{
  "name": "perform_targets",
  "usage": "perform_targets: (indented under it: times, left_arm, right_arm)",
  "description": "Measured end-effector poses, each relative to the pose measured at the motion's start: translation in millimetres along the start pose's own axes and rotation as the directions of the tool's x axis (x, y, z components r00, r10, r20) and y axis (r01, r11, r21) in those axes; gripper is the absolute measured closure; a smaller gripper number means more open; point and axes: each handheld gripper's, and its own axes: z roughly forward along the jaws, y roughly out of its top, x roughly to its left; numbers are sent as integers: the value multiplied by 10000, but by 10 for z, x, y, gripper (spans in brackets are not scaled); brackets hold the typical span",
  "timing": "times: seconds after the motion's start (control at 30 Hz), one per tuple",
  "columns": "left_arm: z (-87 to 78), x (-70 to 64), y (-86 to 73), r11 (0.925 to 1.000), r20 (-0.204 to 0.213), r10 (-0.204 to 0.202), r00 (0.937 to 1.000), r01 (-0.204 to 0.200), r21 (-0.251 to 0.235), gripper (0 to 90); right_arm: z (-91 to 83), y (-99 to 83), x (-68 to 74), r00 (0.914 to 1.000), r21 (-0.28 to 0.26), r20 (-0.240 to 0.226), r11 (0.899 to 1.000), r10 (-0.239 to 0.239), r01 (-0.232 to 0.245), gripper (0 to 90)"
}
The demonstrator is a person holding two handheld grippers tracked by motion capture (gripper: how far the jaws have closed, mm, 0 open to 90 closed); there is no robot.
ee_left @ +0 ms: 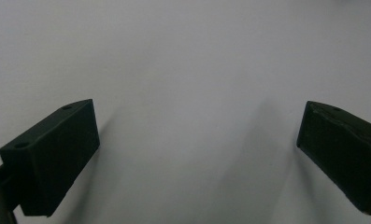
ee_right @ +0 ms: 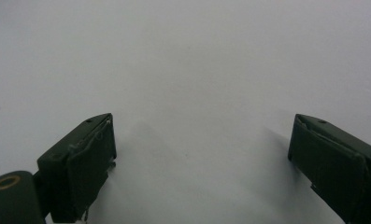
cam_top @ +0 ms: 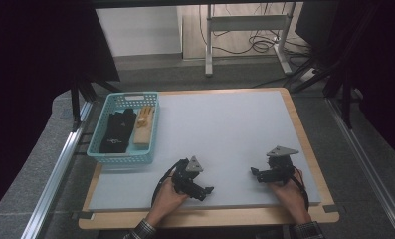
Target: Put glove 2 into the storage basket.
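Both hands rest near the front edge of the pale grey mat point(cam_top: 225, 134). My left gripper point(cam_top: 207, 191) lies low at the front left, its jaws wide apart and empty over bare mat point(ee_left: 192, 93). My right gripper point(cam_top: 254, 174) sits at the front right, open as well, with nothing between its fingers point(ee_right: 87, 154). A teal basket point(cam_top: 98, 149) stands at the mat's left edge. Inside it lie a black glove point(cam_top: 118, 130) and a wooden hand model point(cam_top: 144, 127).
The mat covers a wooden table point(cam_top: 314, 149) with its board showing along the right and front sides. Metal rails point(cam_top: 60, 164) run beside the table. Beyond the far edge stand a white desk frame point(cam_top: 245, 30) and loose cables point(cam_top: 259, 45) on the floor.
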Motion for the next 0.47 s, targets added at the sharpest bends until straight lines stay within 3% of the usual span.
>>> perform_targets:
  times: [0.23,0.47]
  left_arm:
    - [29,-36,10,9995,-296,207,9993,-199,252,0]
    - [31,-38,11,9994,-309,221,9993,-212,283,0]
  right_arm:
    - [0,0,1,10000,2,2,10000,1,-1,74]
    - [0,-2,0,10000,-5,-7,10000,-2,2,74]
